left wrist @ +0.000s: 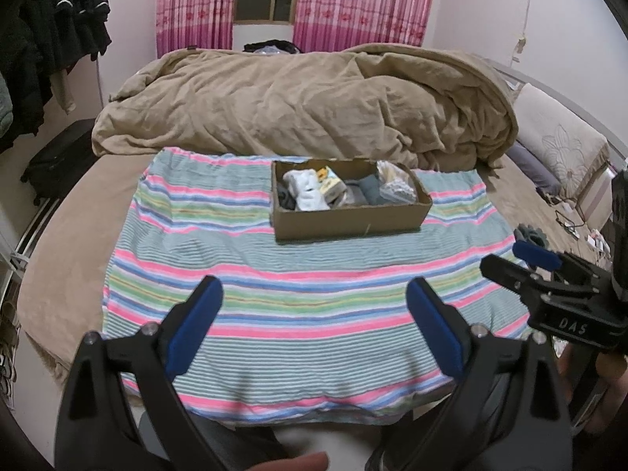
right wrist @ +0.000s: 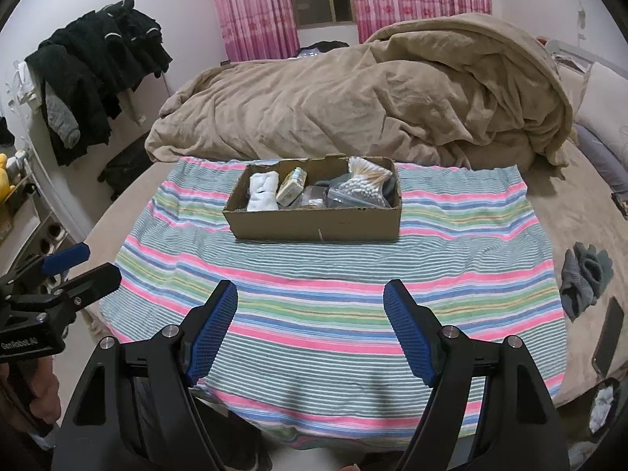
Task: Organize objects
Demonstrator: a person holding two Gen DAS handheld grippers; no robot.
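A brown cardboard box [left wrist: 349,221] [right wrist: 314,223] stands on a striped cloth [left wrist: 298,298] [right wrist: 322,314] spread over the bed. It holds white socks [right wrist: 262,191], a small cream carton [right wrist: 291,188], a bag of cotton swabs [right wrist: 363,188] and grey cloth items. My left gripper [left wrist: 314,294] is open and empty above the cloth's near edge. My right gripper [right wrist: 310,294] is open and empty, also above the near part of the cloth. Each gripper shows at the side of the other's view.
A rumpled tan duvet [left wrist: 306,102] [right wrist: 353,106] fills the bed behind the box. Grey socks [right wrist: 585,278] and a dark phone [right wrist: 607,333] lie on the bed at the right. Dark clothes [right wrist: 98,74] hang at the left.
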